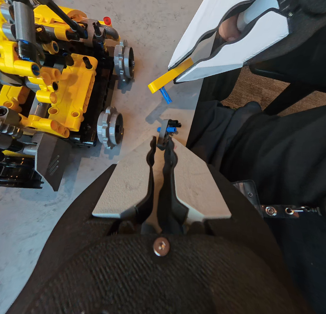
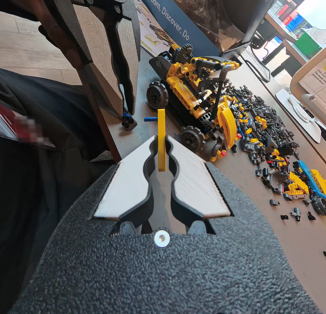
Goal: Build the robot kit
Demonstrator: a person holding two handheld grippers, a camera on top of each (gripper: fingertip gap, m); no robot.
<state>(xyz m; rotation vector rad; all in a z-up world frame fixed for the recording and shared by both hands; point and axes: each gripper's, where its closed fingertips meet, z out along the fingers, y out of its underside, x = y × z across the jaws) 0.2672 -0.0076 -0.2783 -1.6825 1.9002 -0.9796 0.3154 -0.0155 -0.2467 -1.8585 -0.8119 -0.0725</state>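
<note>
My left gripper (image 1: pixel 161 139) is shut on a small grey beam (image 1: pixel 163 132) with blue and black pins in it, held near the table's edge; it also shows in the right wrist view (image 2: pixel 129 123). My right gripper (image 2: pixel 161 138) is shut on a thin yellow beam (image 2: pixel 161 129) with a blue pin (image 2: pixel 150 119) sticking from its far end. In the left wrist view that gripper (image 1: pixel 174 74) holds the yellow beam (image 1: pixel 167 78) above and beyond my grey beam, a short gap apart. A yellow and black brick-built vehicle (image 1: pixel 58 79) stands to the left.
The vehicle (image 2: pixel 197 97) has grey toothed wheels (image 1: pixel 111 127). A big spread of loose small parts (image 2: pixel 264 129) lies beyond it. An instruction booklet (image 2: pixel 151 34), a dark box and a monitor stand sit farther back. A person in dark clothes (image 1: pixel 264 146) sits at the table's edge. Spacing between my two grippers at the tips: around 6 centimeters.
</note>
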